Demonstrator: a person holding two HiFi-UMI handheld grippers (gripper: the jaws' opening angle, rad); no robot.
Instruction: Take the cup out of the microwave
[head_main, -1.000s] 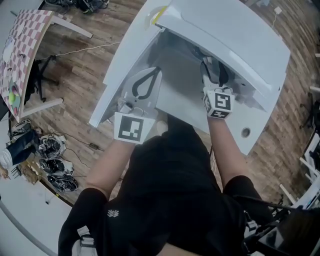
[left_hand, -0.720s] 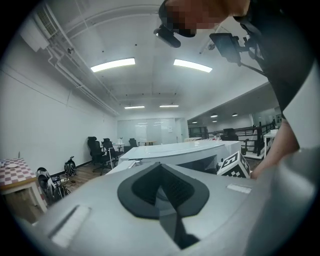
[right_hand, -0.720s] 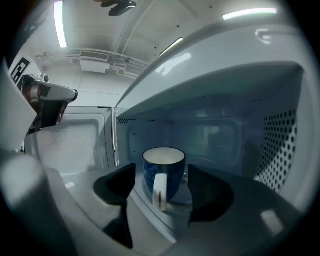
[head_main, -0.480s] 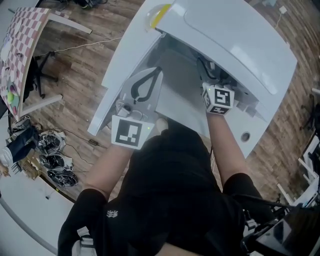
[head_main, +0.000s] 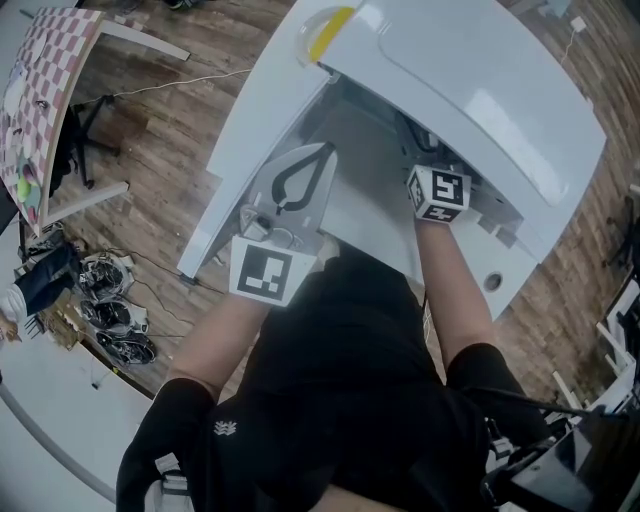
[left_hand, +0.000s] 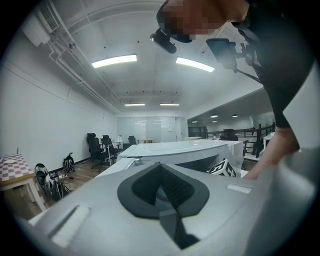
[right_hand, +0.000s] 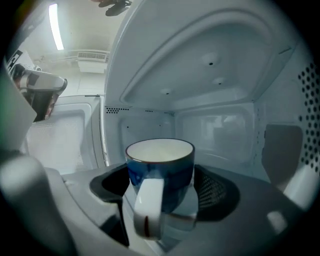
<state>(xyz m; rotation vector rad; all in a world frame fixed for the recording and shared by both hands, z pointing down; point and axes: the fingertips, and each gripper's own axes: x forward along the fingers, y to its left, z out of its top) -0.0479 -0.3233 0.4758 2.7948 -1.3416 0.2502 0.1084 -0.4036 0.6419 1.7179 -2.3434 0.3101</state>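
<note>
- Left hand-held gripper (head_main: 318, 152): clenched on nothing, its jaws meeting tip to tip. It hangs at about 9 o'clock of the oven mouth, just over the opened door. My read is that it is parked there to keep clear of the reach.
- Flat white microwave door (head_main: 245, 125): swung wide towards 9 o'clock, so the cavity is fully open for the other arm.
- Boxy white microwave (head_main: 470, 80): seen from above, with its top panel running off to 1 o'clock. Inside, the pale walls and ceiling are bare, and the cup is the only thing I can see in there.
- Round blue ceramic cup with a white inside (right_hand: 160, 167): upright and within the cavity, not out yet. Its white handle points to 6 o'clock, straight back at the right gripper's camera. No liquid shows, though the bottom is hidden by the rim.
- Right hand-held gripper (right_hand: 161, 186): reached deep into the oven and grasping the cup, with one jaw at 3 o'clock of the body and one at 9. Gripping the sides rather than the handle should keep it level on the way out.
</note>
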